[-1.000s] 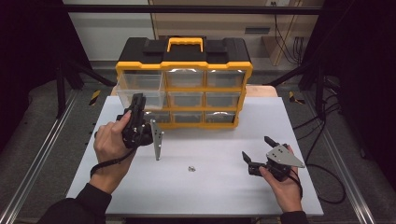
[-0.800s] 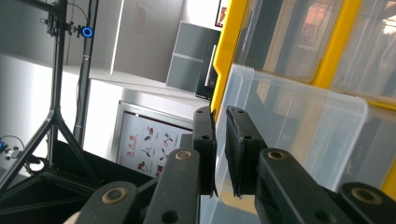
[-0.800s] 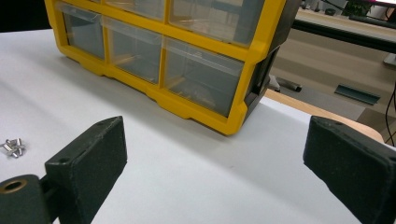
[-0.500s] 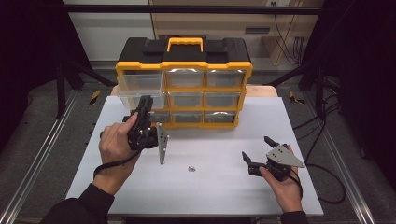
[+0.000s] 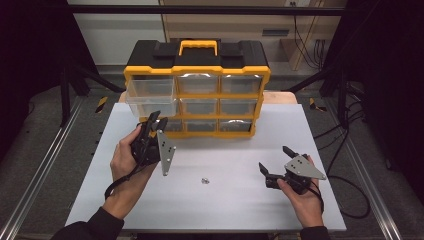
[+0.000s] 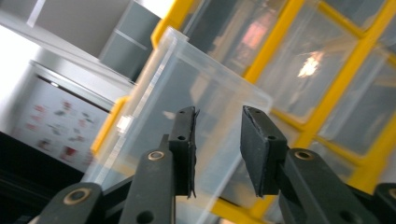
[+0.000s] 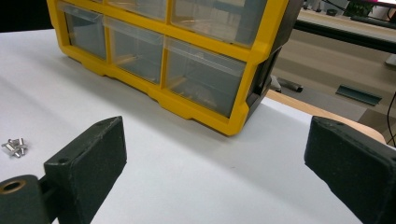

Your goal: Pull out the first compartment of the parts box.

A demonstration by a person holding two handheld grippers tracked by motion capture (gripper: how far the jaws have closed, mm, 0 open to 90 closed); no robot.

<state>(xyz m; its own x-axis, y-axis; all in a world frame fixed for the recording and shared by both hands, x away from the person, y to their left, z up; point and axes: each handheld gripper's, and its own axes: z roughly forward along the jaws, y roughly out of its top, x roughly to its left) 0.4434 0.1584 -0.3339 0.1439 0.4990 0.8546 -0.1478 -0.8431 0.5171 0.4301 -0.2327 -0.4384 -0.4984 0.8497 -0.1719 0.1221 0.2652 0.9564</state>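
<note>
Drawer (image 5: pixel 151 93): top-left of the organizer (image 5: pixel 197 90), pulled out towards the person, likely opened to receive parts
Left gripper (image 5: pixel 156 121): just below the drawer front, jaws just parted and spread, nothing between them
Right gripper (image 5: pixel 274 164): resting low at the right, jaws wide, empty
Small metal parts (image 5: pixel 204 180): on the table (image 5: pixel 225 210) between both grippers, probably next to be picked

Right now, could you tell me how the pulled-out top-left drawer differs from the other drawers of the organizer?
The top-left drawer juts well out of the yellow organizer; the other drawers sit closed in the frame. The left gripper is just below the open drawer; no gripper is near the others. All are clear plastic, and the open one looks empty.
</note>
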